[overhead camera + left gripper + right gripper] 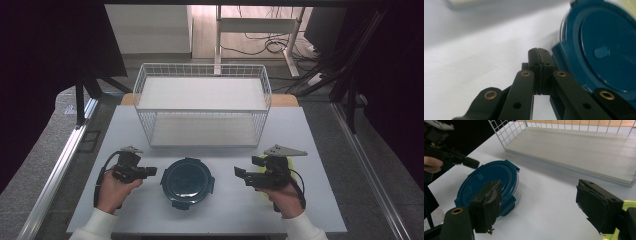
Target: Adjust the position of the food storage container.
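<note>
Left gripper (150, 171): jaws pressed together, empty, tips just beside the rim of the round blue-lidded container (187, 182), which lies at its 3 o'clock. Right gripper (239, 172): jaws wide apart, empty, container at its 9 o'clock, a gap between. Left is nearer. Container sits mid-table (215, 212), lid latched flat. White wire shelf rack (202, 103) at 12 o'clock, well apart. Nothing in the way.
</note>
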